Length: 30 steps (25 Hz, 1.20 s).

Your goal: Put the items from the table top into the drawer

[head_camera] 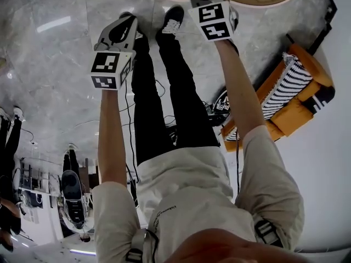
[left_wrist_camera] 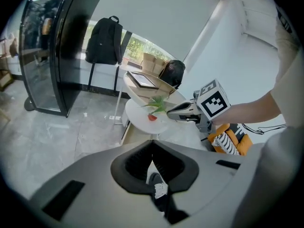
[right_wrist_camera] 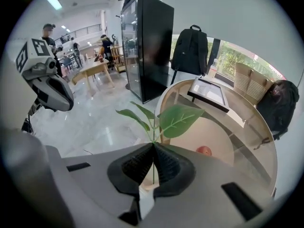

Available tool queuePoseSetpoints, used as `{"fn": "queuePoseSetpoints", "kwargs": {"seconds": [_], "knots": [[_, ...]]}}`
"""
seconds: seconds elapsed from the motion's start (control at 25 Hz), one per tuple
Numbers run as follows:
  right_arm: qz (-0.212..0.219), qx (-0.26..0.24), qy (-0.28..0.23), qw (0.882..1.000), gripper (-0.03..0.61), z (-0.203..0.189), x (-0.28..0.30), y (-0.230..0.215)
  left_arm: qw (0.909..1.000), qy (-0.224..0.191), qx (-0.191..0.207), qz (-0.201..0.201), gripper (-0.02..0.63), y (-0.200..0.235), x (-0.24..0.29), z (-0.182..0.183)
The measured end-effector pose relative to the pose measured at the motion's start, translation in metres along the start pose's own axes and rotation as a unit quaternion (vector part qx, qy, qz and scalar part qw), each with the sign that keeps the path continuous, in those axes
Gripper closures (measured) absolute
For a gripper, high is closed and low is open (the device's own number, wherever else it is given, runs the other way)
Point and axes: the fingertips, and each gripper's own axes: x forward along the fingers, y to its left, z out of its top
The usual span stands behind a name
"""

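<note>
1. My left gripper hangs over the grey floor with its jaws pressed together and nothing between them. Past them I see the person's shoe.
2. My right gripper is clenched on the thin stem of a green sprig, whose leaves stand upright above the jaws.
3. From the left gripper view, that gripper and the sprig are held over the near edge of the round white table.
4. A small red fruit lies on the table top, just right of the sprig.
5. Behind the table curves a wooden counter bearing a flat dark tray.
6. Farthest back, a black backpack hangs beside a tall black cabinet.
</note>
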Motion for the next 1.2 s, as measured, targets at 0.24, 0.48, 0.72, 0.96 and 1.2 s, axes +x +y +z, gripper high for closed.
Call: {"fn": "queuePoseSetpoints", "kwargs": {"seconds": [0.24, 0.48, 0.72, 0.96, 1.2], "knots": [[0.043, -0.04, -0.017, 0.998, 0.542, 0.03, 0.003, 0.051, 0.9996, -0.021, -0.014, 0.012, 0.592, 0.019, -0.014, 0.002], [0.096, -0.074, -0.006, 0.993, 0.542, 0.038, 0.026, 0.106, 0.9985, -0.027, -0.036, 0.031, 0.592, 0.042, -0.03, -0.01], [0.121, -0.049, 0.018, 0.991, 0.541, 0.009, 0.06, 0.129, 0.998, -0.019, -0.049, 0.036, 0.592, 0.059, -0.022, -0.038], [0.115, -0.007, 0.036, 0.993, 0.543, -0.035, 0.1, 0.124, 0.9979, -0.013, -0.053, 0.035, 0.592, 0.077, 0.015, -0.067], [0.099, 0.007, 0.047, 0.994, 0.541, -0.091, 0.149, 0.109, 0.9987, -0.009, -0.038, 0.034, 0.592, 0.074, 0.047, -0.086]]}}
